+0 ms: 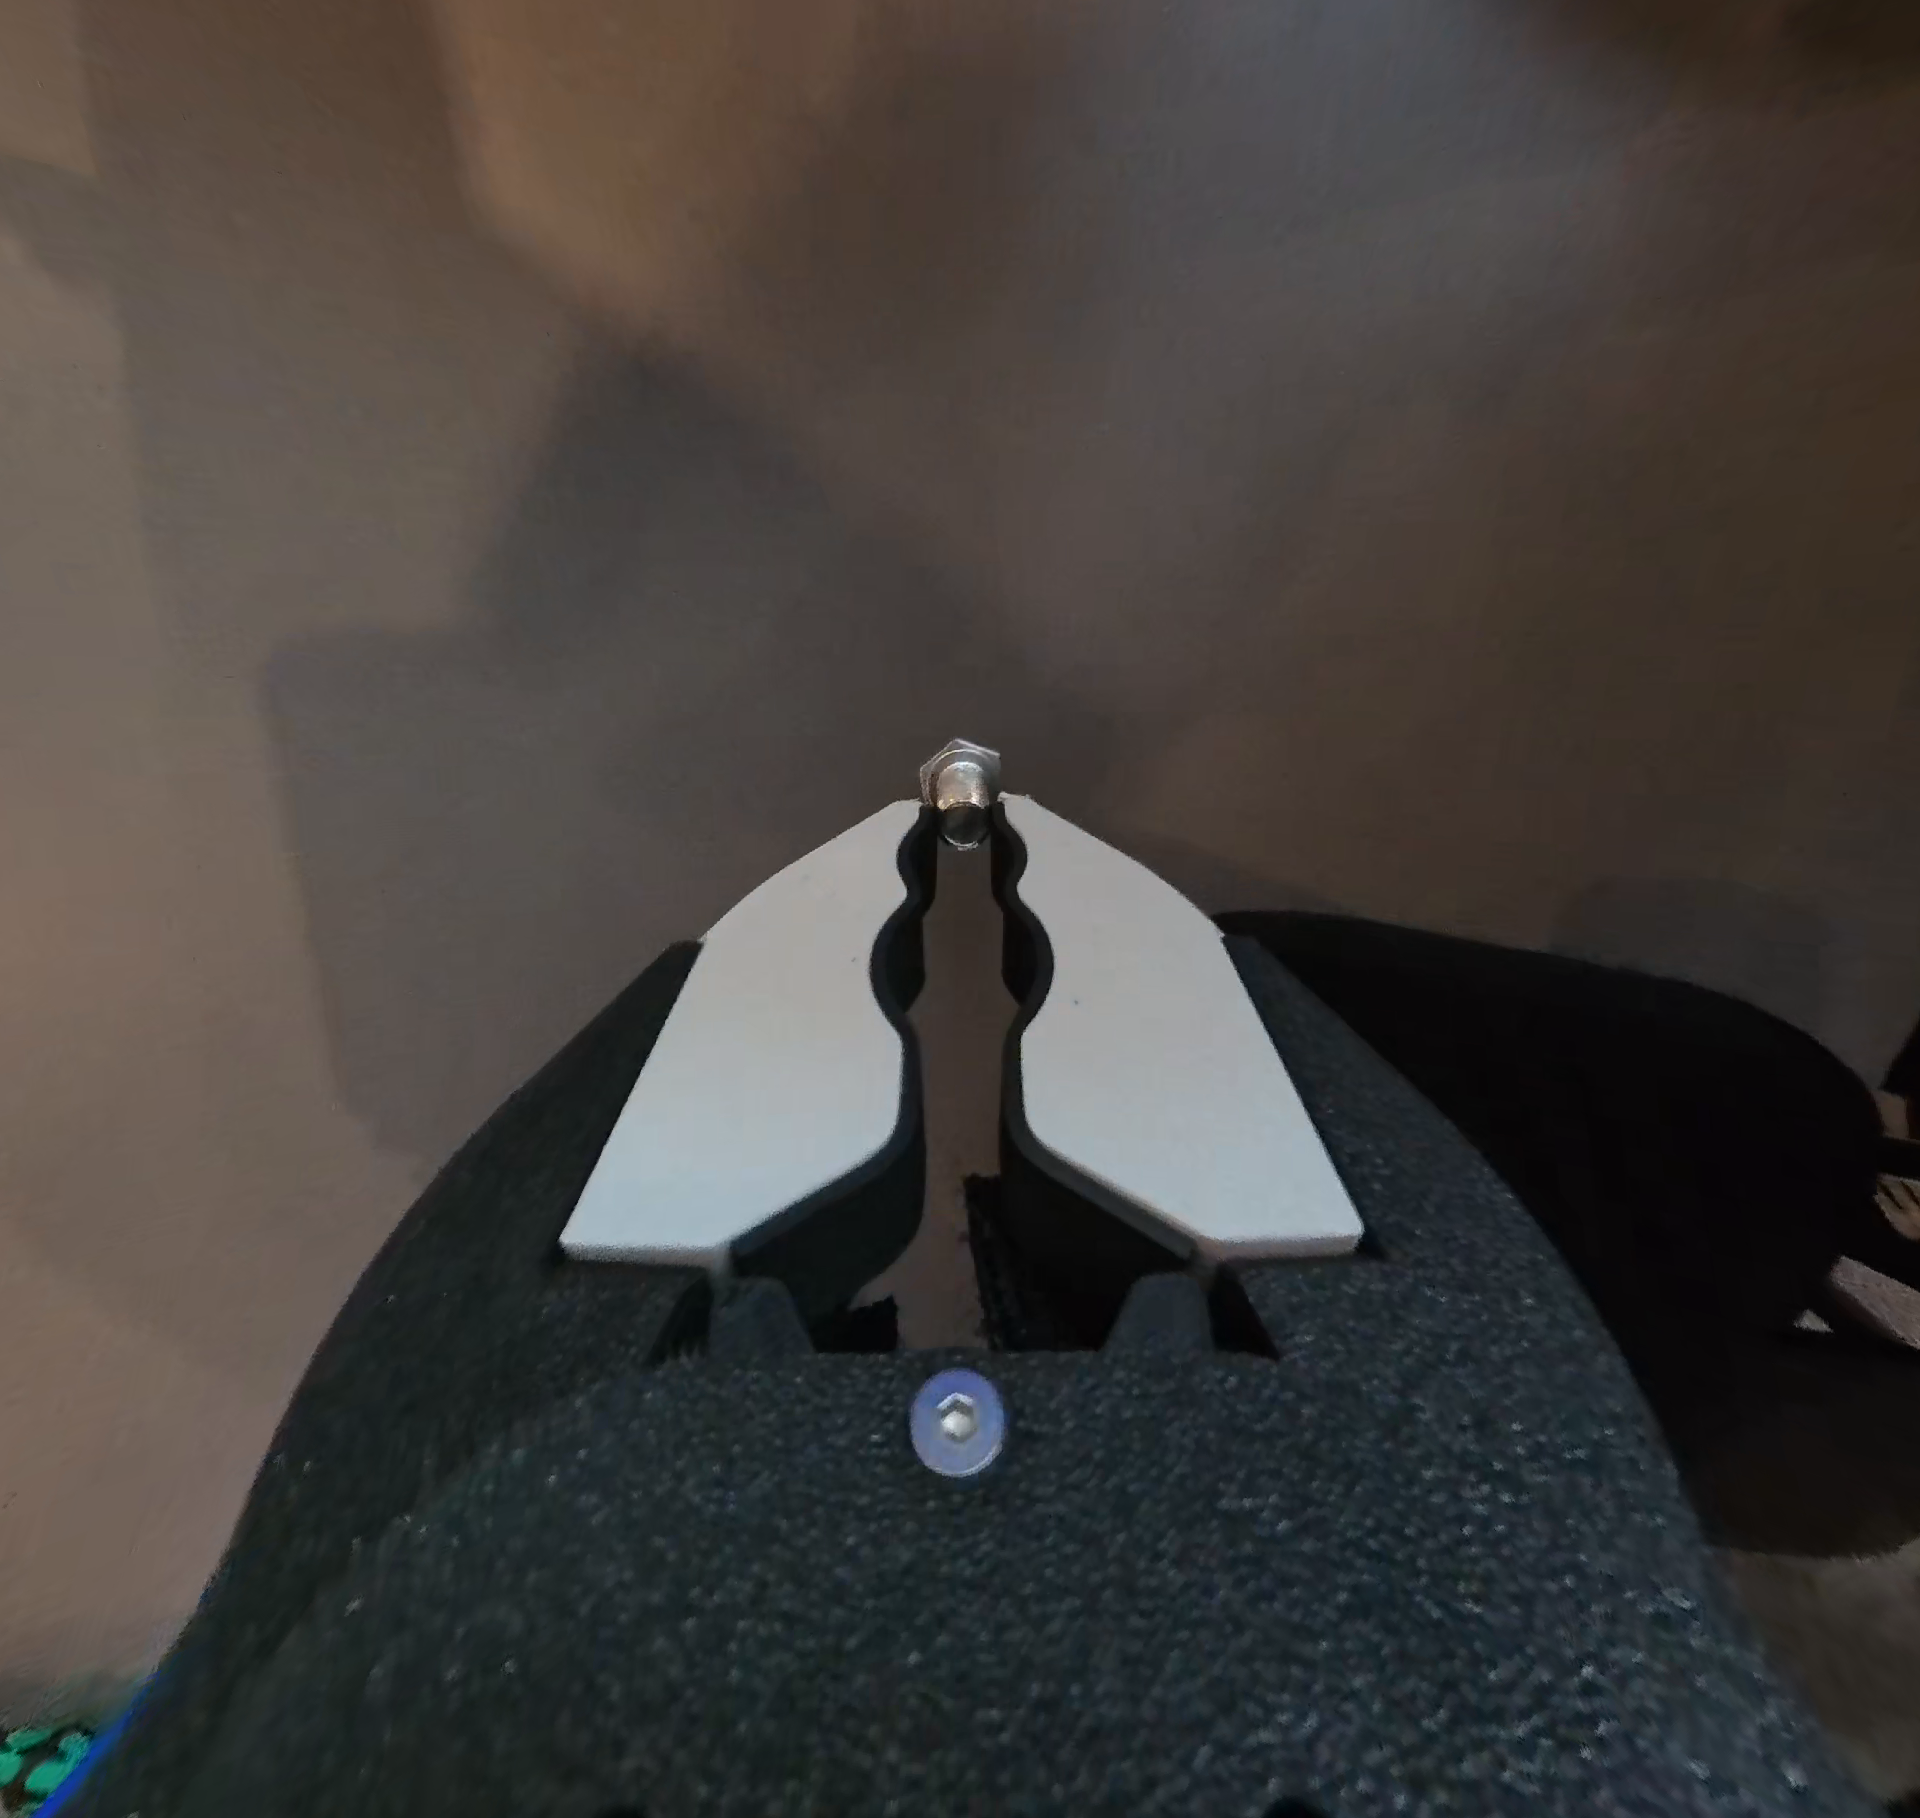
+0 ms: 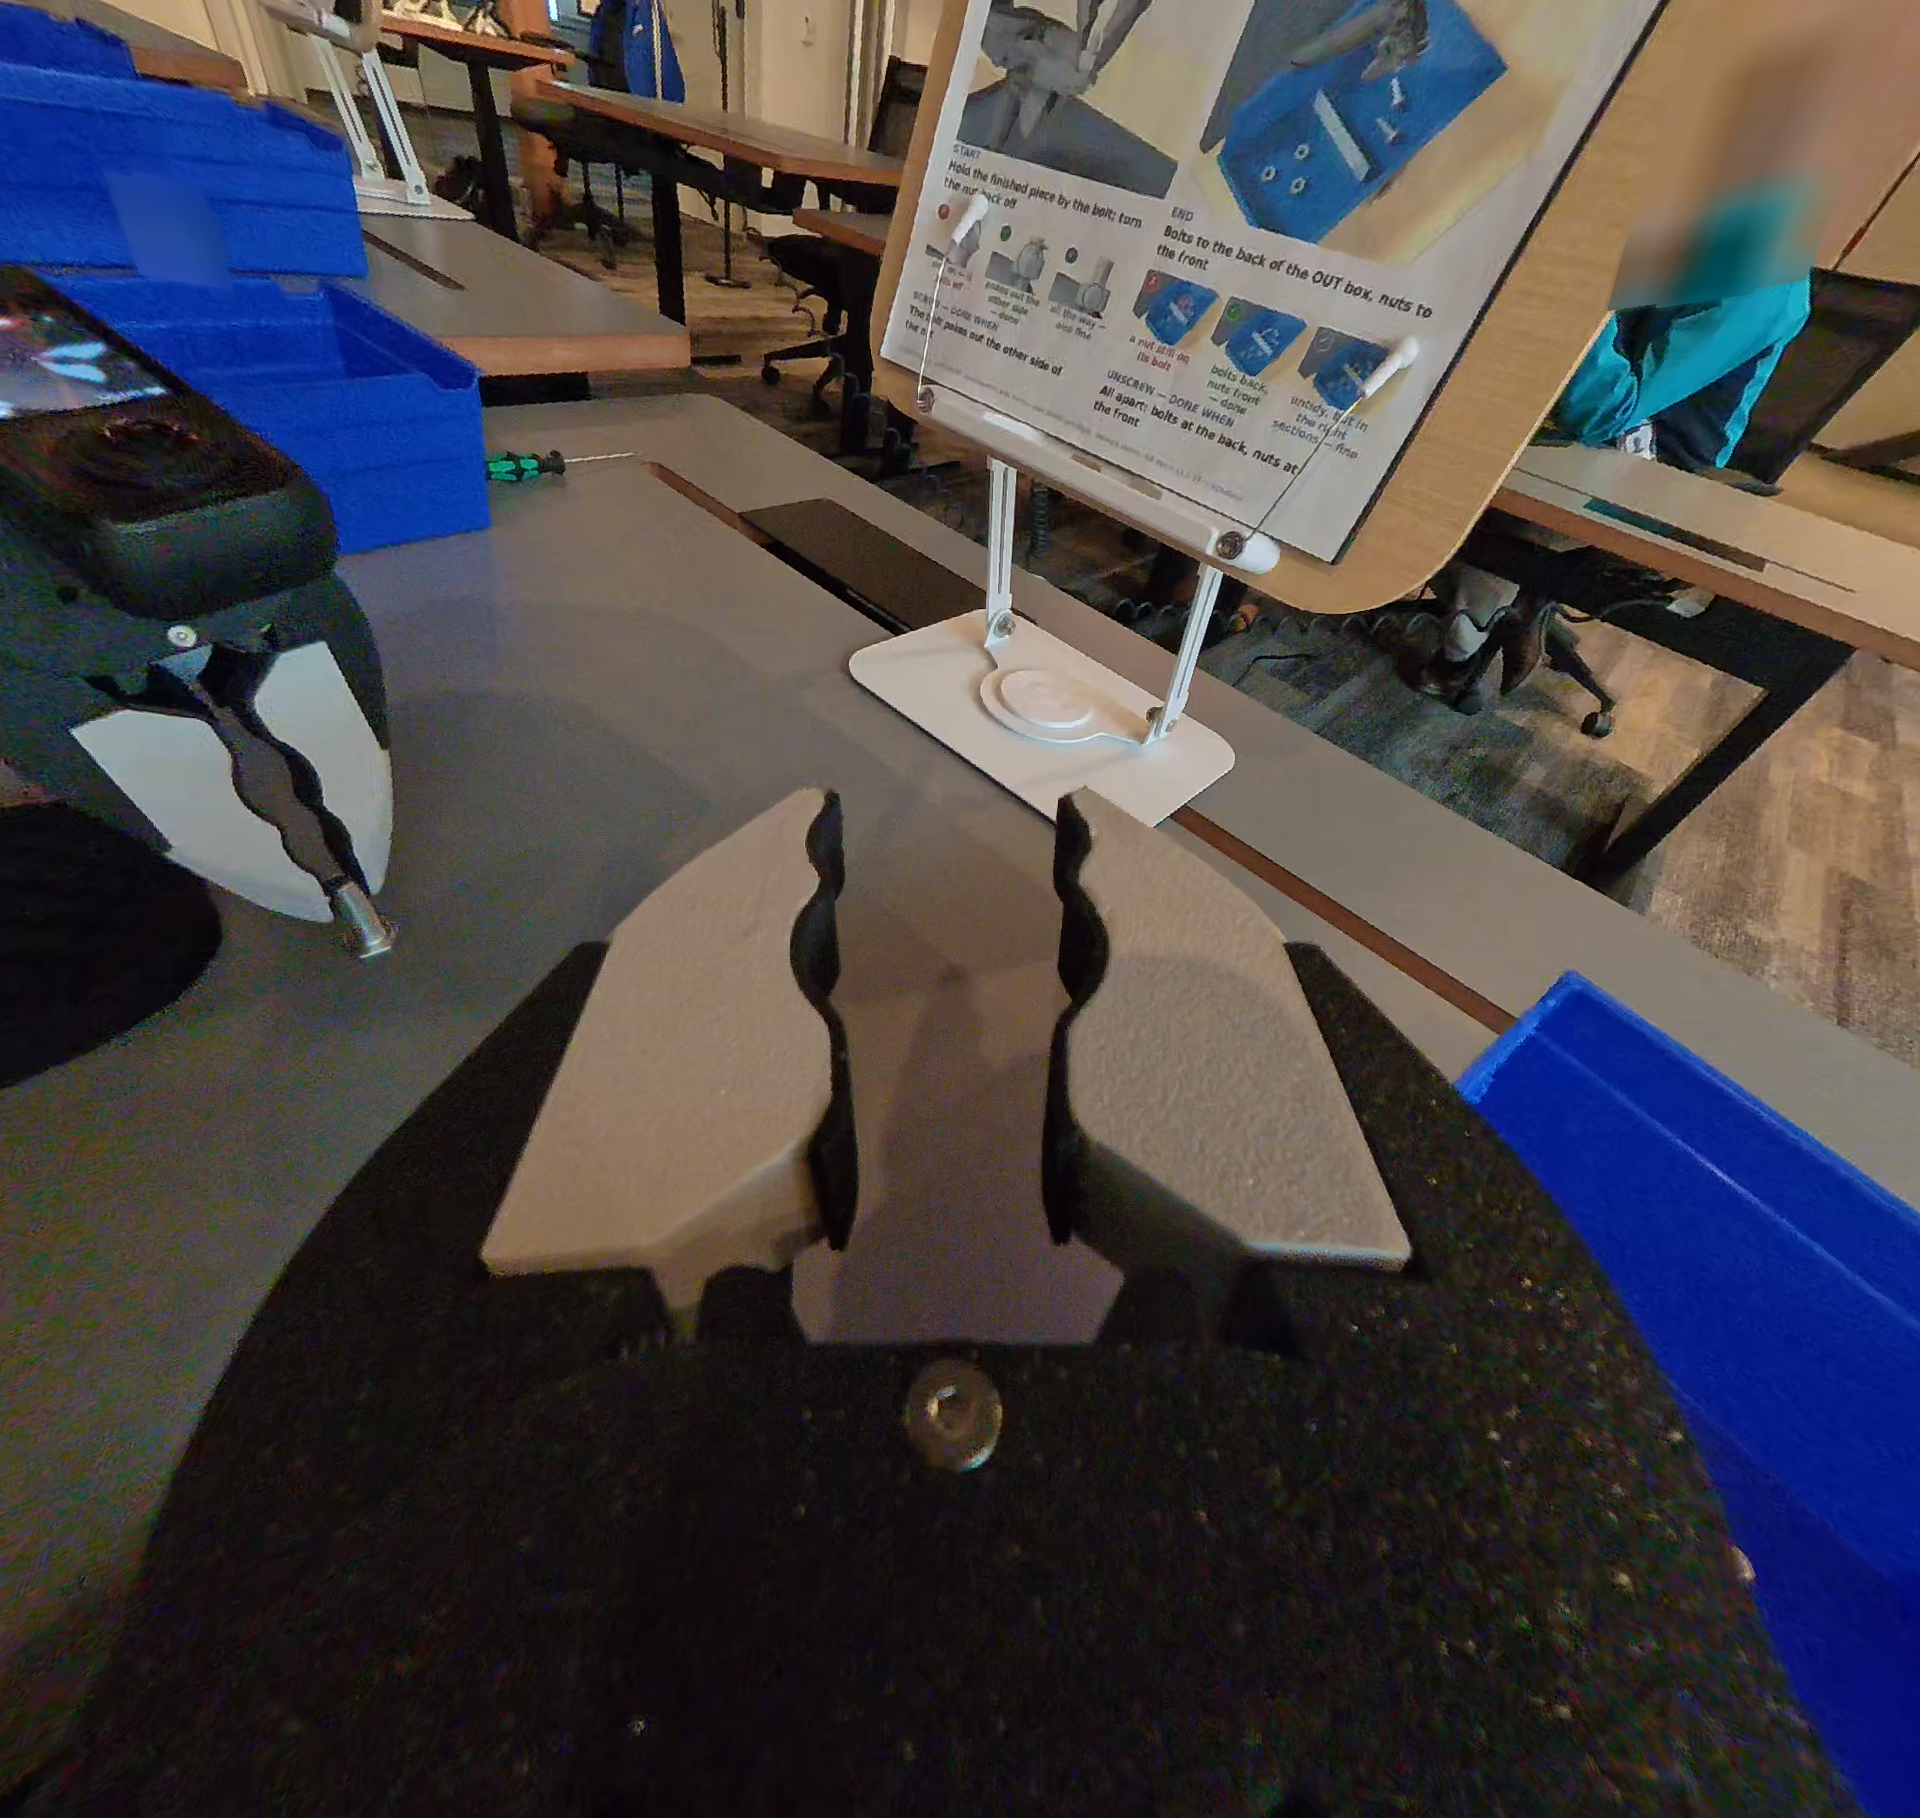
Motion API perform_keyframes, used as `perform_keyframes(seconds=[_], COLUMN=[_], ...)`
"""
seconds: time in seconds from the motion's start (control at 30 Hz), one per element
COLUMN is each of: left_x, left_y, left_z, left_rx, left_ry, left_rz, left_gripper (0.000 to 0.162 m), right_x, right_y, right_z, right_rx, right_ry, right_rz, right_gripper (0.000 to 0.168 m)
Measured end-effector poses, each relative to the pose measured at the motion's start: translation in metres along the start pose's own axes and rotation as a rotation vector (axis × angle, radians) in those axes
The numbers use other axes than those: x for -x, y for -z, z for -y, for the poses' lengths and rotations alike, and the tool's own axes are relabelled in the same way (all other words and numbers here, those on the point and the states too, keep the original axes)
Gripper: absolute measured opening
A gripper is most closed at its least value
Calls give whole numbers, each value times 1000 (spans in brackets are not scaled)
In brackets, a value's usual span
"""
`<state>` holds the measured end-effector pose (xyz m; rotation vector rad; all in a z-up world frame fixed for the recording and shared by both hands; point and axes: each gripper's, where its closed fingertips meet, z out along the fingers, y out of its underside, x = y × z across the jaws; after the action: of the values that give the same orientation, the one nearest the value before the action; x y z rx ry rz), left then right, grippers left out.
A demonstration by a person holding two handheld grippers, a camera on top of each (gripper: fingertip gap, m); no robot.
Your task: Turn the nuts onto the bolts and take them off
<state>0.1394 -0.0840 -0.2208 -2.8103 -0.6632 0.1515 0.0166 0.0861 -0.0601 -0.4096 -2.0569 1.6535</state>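
Note:
My left gripper (image 1: 963,812) is shut on a small silver bolt (image 1: 961,804) at its fingertips. A nut (image 1: 958,756) sits on the far end of the bolt. The left gripper points down at the grey table (image 1: 416,625). The same gripper (image 2: 348,890) shows at the left of the right wrist view, holding the bolt (image 2: 362,918) just above the table. My right gripper (image 2: 945,818) is open and empty, to the right of the left one, with table surface showing between its fingers.
A white stand (image 2: 1049,708) holds an instruction board (image 2: 1247,210) straight ahead of the right gripper. Blue bins stand at the back left (image 2: 312,397) and near right (image 2: 1714,1249). A green-handled screwdriver (image 2: 530,465) lies by the left bin. A black round mat (image 2: 94,937) lies under the left gripper. My hands' fingertips stand some 25 cm from each other.

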Motion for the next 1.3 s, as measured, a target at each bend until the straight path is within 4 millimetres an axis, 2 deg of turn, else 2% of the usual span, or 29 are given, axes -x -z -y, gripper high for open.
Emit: perform_keyframes(seconds=[0.57,0.77,0.87,0.97,1.1,1.2,1.3], left_x=[-4,-4,0,9,31,60,94], left_y=[-8,-2,7,29,77,121,164], left_z=[4,6,7,5,-15,-56,-118], left_rx=[17,-17,-63,-160,-313,-366,-327], left_ry=[4,19,48,99,189,290,415], left_rz=[-35,-35,-9,42,135,241,361], left_gripper=[11,23,42,45,42,49,47], right_x=[-1,-1,-1,-1,0,4,8], right_y=[1,1,1,1,-1,-3,-1], right_z=[0,0,0,1,-1,0,10], right_rx=[-2,-1,4,1,9,3,-45], right_ry=[-8,-7,-6,-4,-7,11,75], right_rz=[-1,-1,-1,-1,-3,-1,-11], right_gripper=[38,38,38,38,38,35,34])
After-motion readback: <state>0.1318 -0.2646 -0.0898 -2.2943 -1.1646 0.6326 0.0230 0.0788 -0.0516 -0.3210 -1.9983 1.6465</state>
